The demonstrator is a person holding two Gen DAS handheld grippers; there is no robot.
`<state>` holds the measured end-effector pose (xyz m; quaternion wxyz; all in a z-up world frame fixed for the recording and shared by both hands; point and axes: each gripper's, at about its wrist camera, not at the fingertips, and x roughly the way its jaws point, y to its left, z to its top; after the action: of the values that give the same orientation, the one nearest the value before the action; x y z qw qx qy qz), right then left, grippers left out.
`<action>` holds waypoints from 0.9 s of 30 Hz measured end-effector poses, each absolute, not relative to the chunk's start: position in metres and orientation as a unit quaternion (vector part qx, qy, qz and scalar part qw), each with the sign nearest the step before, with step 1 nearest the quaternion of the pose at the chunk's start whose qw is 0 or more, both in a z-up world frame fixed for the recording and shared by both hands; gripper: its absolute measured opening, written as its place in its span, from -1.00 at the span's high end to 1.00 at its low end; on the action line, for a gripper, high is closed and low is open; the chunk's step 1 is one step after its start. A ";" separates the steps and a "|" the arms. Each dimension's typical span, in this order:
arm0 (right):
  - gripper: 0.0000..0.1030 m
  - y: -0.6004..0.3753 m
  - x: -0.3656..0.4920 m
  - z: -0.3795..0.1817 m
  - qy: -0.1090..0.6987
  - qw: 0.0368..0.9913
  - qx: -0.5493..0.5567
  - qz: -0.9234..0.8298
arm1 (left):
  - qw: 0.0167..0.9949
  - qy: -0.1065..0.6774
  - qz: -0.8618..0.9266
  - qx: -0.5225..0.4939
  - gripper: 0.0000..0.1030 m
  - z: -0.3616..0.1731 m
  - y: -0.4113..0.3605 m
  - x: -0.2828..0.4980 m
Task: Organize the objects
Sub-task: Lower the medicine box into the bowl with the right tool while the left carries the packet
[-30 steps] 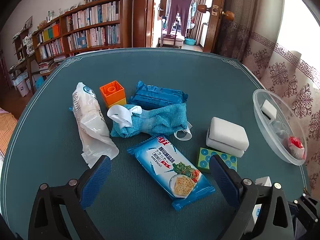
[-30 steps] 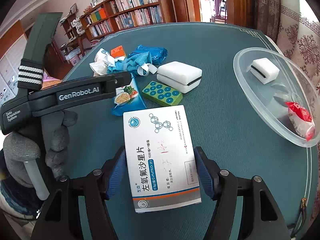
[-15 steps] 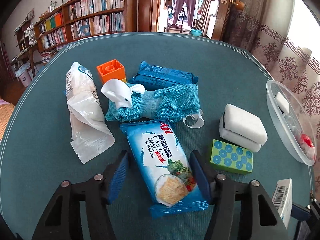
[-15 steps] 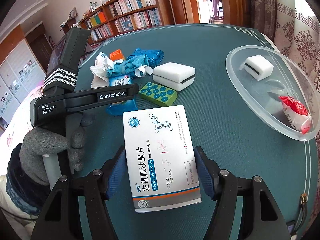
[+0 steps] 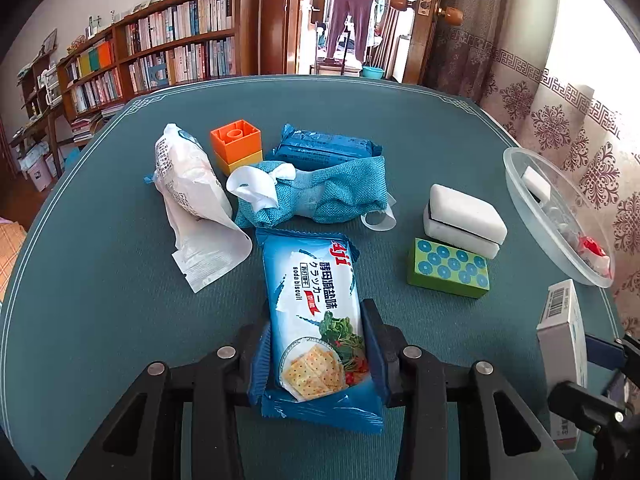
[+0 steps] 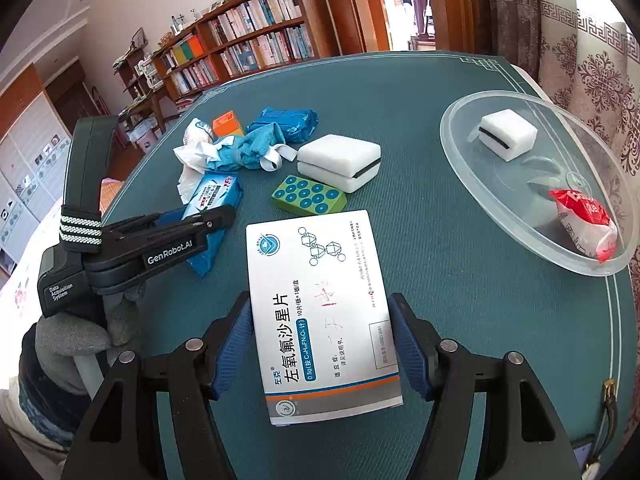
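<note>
My left gripper (image 5: 318, 344) is shut on a blue soda-cracker packet (image 5: 316, 312) that lies on the teal table; it also shows in the right wrist view (image 6: 212, 200). My right gripper (image 6: 322, 332) is shut on a white medicine box (image 6: 320, 312) and holds it above the table; the box shows at the right edge of the left wrist view (image 5: 560, 344). A clear plastic bowl (image 6: 472, 172) at the right holds a small white sponge (image 6: 506, 134) and a red-and-white packet (image 6: 584, 220).
On the table lie a green dotted block (image 5: 448, 268), a white sponge block (image 5: 462, 220), a blue cloth bundle (image 5: 320, 194), a dark blue packet (image 5: 324, 150), an orange-and-yellow block (image 5: 237, 146) and a white plastic bag (image 5: 192, 200). Bookshelves stand behind.
My left gripper has moved forward around the cracker packet and closed on it. My right gripper still holds the medicine box, with the bowl now a little closer.
</note>
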<state>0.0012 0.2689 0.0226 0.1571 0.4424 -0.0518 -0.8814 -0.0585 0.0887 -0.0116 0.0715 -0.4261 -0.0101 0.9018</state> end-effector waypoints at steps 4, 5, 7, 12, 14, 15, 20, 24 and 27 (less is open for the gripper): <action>-0.31 0.278 -0.002 0.029 -0.061 0.148 0.435 -0.886 | 0.082 -0.010 0.907 -0.413 0.17 0.001 0.093 -0.052; -0.31 0.281 -0.004 0.031 -0.064 0.144 0.433 -0.888 | 0.086 -0.010 0.908 -0.410 0.17 0.004 0.096 -0.051; -0.31 0.289 -0.007 0.036 -0.068 0.134 0.429 -0.891 | 0.095 -0.006 0.910 -0.404 0.17 0.009 0.102 -0.049; -0.31 0.320 -0.016 0.055 -0.080 0.100 0.408 -0.904 | 0.118 0.007 0.912 -0.393 0.17 0.018 0.120 -0.047; -0.31 0.337 -0.023 0.061 -0.086 0.082 0.398 -0.910 | 0.127 0.012 0.912 -0.390 0.17 0.020 0.128 -0.046; -0.31 0.346 -0.028 0.064 -0.093 0.072 0.396 -0.910 | 0.132 0.014 0.912 -0.389 0.17 0.022 0.131 -0.047; -0.31 0.391 -0.049 0.067 -0.129 0.025 0.393 -0.910 | 0.147 0.024 0.912 -0.381 0.17 0.028 0.146 -0.048; -0.31 0.413 -0.062 0.064 -0.143 0.005 0.393 -0.908 | 0.158 0.030 0.912 -0.378 0.17 0.032 0.157 -0.050; -0.31 0.425 -0.070 0.065 -0.147 -0.008 0.387 -0.910 | 0.166 0.036 0.911 -0.375 0.17 0.034 0.167 -0.051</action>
<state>-0.0704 0.4249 0.0654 -0.0080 0.3874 -0.1474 -0.9100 -0.0514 0.1672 0.0343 0.1656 -0.3754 0.0364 0.9112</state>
